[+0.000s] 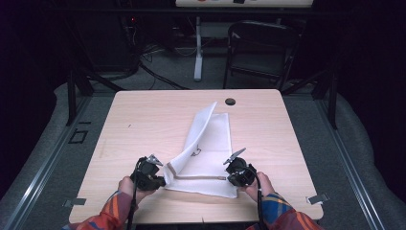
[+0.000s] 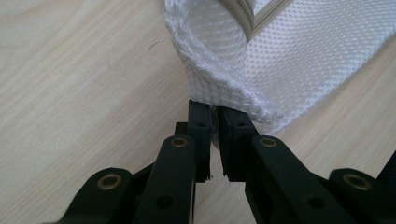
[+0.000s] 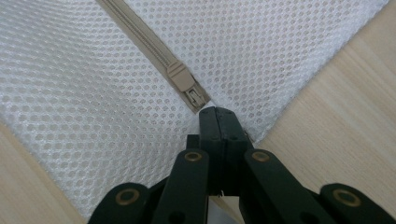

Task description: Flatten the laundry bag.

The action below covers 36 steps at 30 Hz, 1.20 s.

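Mesh bag (image 1: 208, 148) x1, zipper (image 3: 154, 51) x1, 2 hand-held grippers clamping it

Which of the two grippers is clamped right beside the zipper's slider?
The right gripper: the tan zipper slider lies just past its tips on the mesh bag. The left gripper pinches a folded mesh edge instead.

Left tool (image 1: 160, 178) jaws nearly closed, clamping; right tool (image 1: 229, 175) jaws pressed together.
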Tool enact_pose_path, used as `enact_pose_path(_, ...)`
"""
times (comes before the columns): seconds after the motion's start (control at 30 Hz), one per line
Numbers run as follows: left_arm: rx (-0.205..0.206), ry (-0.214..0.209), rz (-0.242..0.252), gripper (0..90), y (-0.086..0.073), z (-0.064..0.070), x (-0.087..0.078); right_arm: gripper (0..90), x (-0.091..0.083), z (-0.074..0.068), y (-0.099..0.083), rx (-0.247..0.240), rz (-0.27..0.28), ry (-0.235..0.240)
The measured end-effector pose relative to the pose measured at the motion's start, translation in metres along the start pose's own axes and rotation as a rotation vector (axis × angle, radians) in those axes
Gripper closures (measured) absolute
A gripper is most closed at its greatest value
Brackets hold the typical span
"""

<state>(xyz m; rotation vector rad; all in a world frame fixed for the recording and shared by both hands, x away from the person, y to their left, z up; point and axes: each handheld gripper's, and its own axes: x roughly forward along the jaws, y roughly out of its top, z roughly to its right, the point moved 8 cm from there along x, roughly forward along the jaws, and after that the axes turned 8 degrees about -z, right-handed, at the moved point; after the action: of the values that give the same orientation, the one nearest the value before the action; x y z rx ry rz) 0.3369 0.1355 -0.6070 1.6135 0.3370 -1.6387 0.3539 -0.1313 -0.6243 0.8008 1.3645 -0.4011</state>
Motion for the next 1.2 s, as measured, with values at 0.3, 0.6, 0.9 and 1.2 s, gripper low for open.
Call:
enact_pose_path(0.3,-0.002,-0.009,-0.027,83.4,-0.005,0.000,0.000,90.0,0.001,0.000,0.002,-0.001,0.011,-0.001)
enact_pose_path(0.6,-0.019,-0.026,-0.032,82.3,-0.010,0.000,-0.001,90.0,0.001,0.002,0.002,-0.015,0.011,-0.004)
enact_pose_path(0.9,-0.031,-0.048,-0.040,73.2,-0.017,0.002,-0.007,90.0,0.002,0.004,0.004,-0.032,0.023,-0.004)
enact_pose_path(1.2,-0.091,-0.023,-0.015,39.8,-0.036,-0.010,-0.032,88.0,0.000,0.005,0.006,-0.034,0.043,0.031)
